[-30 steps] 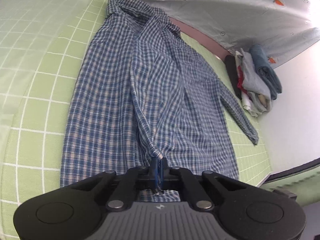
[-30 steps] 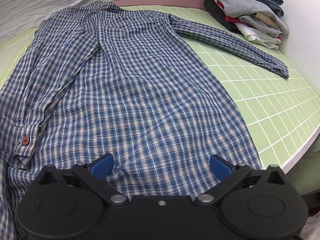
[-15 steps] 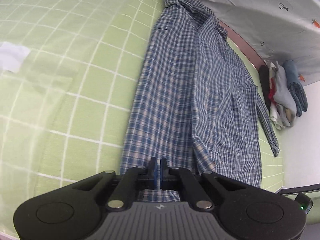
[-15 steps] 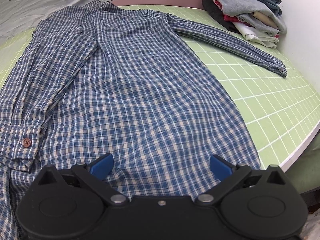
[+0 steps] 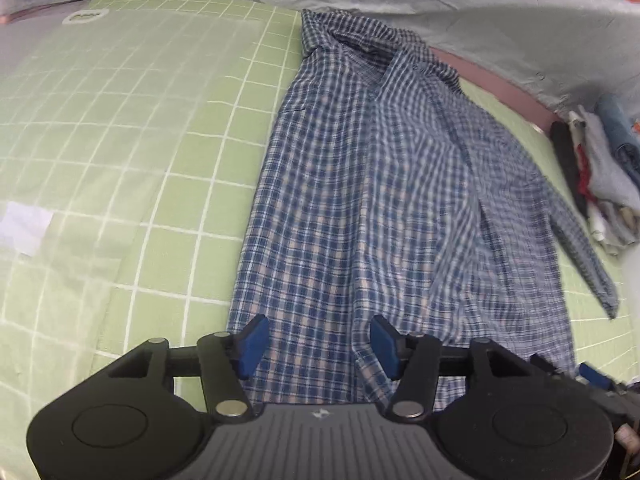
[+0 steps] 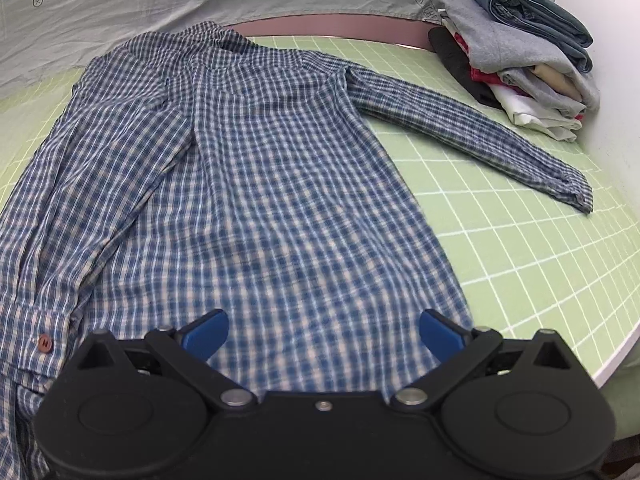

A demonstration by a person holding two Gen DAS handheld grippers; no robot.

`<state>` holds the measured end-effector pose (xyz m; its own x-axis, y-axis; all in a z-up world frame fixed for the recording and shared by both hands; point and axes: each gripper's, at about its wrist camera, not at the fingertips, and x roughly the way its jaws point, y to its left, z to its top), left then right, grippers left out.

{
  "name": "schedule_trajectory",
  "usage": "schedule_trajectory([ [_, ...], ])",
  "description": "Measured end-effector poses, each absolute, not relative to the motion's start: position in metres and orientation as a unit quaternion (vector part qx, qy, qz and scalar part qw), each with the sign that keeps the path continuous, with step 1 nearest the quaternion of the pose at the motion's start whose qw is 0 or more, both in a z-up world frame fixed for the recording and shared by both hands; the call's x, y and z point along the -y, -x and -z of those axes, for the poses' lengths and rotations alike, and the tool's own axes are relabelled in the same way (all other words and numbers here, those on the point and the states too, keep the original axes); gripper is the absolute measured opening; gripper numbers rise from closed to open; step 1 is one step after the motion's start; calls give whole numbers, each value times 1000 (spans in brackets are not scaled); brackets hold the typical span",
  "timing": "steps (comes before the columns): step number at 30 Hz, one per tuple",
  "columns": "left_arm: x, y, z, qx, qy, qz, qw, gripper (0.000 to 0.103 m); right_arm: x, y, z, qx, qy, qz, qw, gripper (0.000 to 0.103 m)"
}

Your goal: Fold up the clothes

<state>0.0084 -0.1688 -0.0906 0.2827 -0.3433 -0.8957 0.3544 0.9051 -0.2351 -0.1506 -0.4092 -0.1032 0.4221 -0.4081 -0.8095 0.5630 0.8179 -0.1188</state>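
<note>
A blue and white checked long-sleeved shirt (image 5: 380, 200) lies spread on the green gridded mat (image 5: 120, 140), collar at the far end. In the right wrist view the shirt (image 6: 260, 200) has its left side and sleeve folded inward over the body, and its right sleeve (image 6: 480, 140) stretches out flat to the right. My left gripper (image 5: 318, 340) is open and empty over the hem near the shirt's left edge. My right gripper (image 6: 322, 334) is open and empty above the hem.
A stack of folded clothes (image 6: 528, 52) sits at the far right of the mat, also in the left wrist view (image 5: 600, 176). A grey patterned sheet (image 6: 160, 8) lies along the back. The mat's edge (image 6: 600, 368) curves at the right.
My left gripper was shut on the shirt's folded hem and has opened and let it go; the fold now lies flat. The right gripper stays open and has drawn back a little.
</note>
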Motion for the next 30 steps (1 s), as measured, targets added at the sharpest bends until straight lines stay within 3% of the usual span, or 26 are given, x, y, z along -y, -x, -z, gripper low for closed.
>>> schedule_trajectory([
  [6, 194, 2, 106, -559, -73, 146, 813, 61, 490, 147, 93, -419, -97, 296, 853, 103],
  [21, 229, -8, 110, -584, -73, 34, 808, 82, 719, 178, 108, -348, -172, 443, 808, 103],
  [30, 227, -12, 114, -599, -65, -1, 798, 96, 780, 165, 141, -386, -156, 464, 782, 103],
])
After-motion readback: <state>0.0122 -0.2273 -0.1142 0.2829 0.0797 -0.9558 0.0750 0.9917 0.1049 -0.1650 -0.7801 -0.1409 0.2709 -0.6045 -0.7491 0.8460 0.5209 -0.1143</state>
